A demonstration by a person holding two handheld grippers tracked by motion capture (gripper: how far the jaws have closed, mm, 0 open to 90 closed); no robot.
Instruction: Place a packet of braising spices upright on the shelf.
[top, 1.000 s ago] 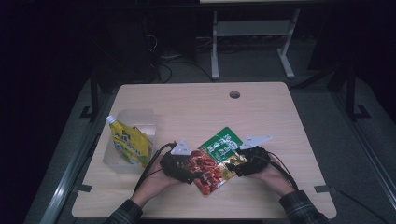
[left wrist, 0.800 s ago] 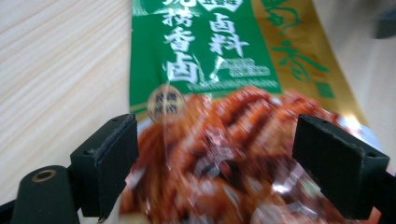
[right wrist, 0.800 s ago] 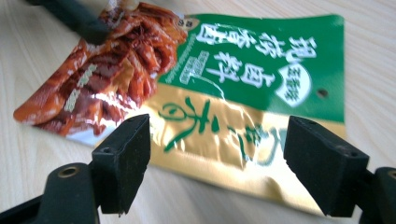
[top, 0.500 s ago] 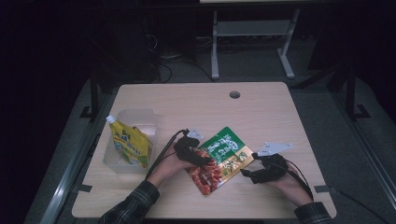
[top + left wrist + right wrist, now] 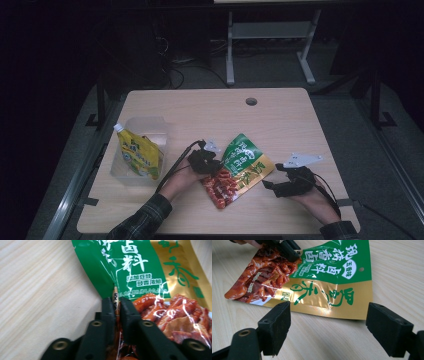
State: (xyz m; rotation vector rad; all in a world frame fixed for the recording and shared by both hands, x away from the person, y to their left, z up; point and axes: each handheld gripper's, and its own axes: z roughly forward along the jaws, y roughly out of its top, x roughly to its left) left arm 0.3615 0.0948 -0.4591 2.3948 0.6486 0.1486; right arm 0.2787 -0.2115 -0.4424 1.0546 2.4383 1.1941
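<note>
A green, gold and red snack pouch lies flat on the wooden table. My left gripper has just been closing, and its jaws now pinch the pouch's left edge. In the left gripper view the two black pads squeeze a fold of the pouch at my left gripper. My right gripper rests on the table just right of the pouch, jaws wide apart. In the right gripper view my right gripper stands open short of the pouch, touching nothing, with the left gripper on the far edge.
A clear plastic box holding a yellow spouted pouch stands at the table's left side. A round cable hole is near the far edge. Dark floor and a white metal frame lie beyond the table.
The left gripper's jaws went from open to shut on the pouch's left edge. The right gripper drew away to the right of the pouch and stays open.
</note>
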